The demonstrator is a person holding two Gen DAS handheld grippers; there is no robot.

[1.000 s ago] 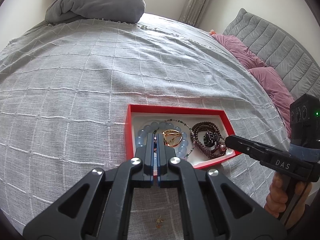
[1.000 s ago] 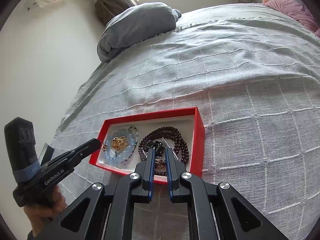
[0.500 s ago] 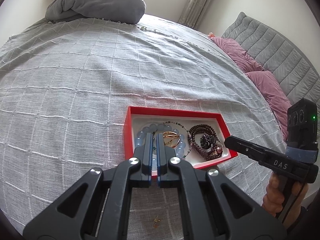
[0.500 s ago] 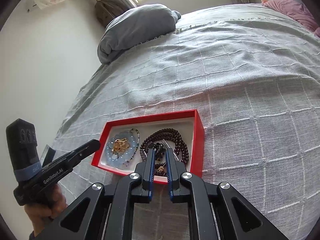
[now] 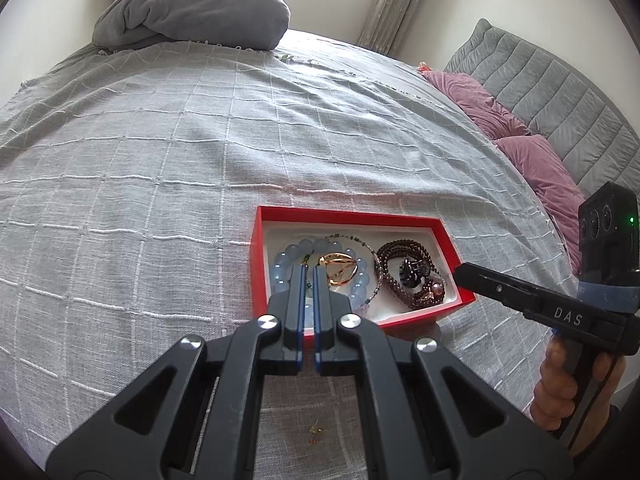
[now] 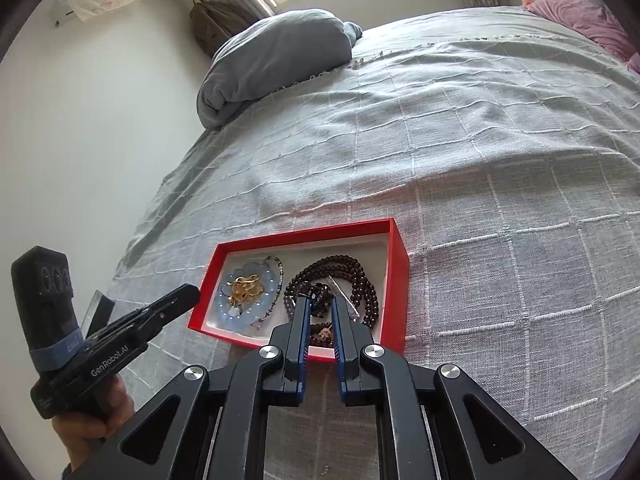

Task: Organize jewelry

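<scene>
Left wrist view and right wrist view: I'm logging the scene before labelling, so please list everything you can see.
box: one, red with white lining, on the bedspread
pale bead bracelet: one, light blue, left part of box
gold piece: one, inside the blue bracelet
thin bead strand: one, mixed colours, beside the blue bracelet
dark bead strand: one, brown, right part of box
hair clip: one, black, on the dark beads
small gold item: one, on bedspread, nearer than box
bedspread: one, grey checked
rolled quilt: one, grey, far end
pillows: two, pink, by headboard
left tongs: nearly closed, over box
right tongs: slightly open, over box
</scene>
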